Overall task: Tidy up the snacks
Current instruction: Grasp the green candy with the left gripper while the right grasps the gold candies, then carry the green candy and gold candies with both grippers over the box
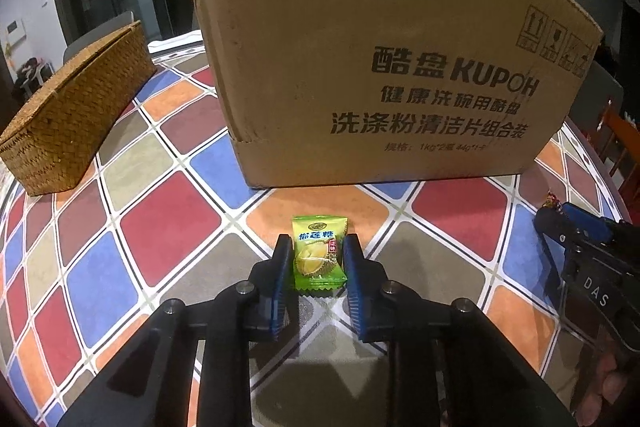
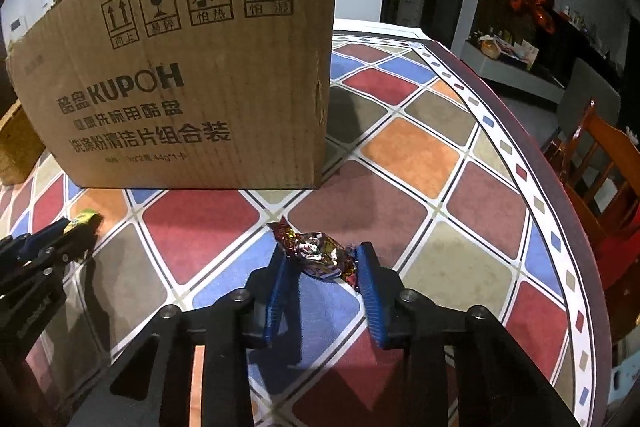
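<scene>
A green durian candy packet (image 1: 319, 253) lies on the chequered tablecloth, and my left gripper (image 1: 318, 247) is shut on it, a blue pad pressing each side. In the right wrist view a shiny foil-wrapped candy (image 2: 320, 254) with twisted ends sits between the blue pads of my right gripper (image 2: 322, 257), which is shut on it. Each gripper shows in the other's view: the right gripper (image 1: 560, 223) at the right edge, the left gripper (image 2: 60, 233) at the left edge with the green packet (image 2: 84, 218) at its tip.
A tall cardboard box (image 1: 380, 59) stands just behind both candies. A woven basket (image 1: 76, 107) sits at the far left. The round table edge (image 2: 532, 187) curves on the right, with a wooden chair (image 2: 600, 155) beyond it.
</scene>
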Motion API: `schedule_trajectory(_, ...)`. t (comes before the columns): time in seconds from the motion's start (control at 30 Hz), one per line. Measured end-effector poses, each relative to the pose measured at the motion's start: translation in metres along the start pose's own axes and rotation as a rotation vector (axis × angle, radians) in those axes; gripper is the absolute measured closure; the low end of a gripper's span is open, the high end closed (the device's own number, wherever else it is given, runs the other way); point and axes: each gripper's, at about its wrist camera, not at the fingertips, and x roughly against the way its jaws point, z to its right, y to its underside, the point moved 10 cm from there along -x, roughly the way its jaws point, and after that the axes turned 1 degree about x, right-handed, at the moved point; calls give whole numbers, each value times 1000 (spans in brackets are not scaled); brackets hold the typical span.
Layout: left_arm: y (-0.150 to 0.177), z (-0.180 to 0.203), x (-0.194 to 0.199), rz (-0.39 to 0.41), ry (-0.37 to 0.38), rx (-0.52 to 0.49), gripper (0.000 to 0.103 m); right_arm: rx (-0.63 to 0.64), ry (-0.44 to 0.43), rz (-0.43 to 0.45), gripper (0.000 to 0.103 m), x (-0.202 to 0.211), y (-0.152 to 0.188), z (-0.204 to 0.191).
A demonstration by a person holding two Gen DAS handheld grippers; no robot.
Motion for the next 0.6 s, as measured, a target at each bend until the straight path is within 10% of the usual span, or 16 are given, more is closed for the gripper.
schedule_trajectory(0.6, -21, 7, 50, 73, 1, 4, 77, -19, -37, 77, 72, 49, -25, 0)
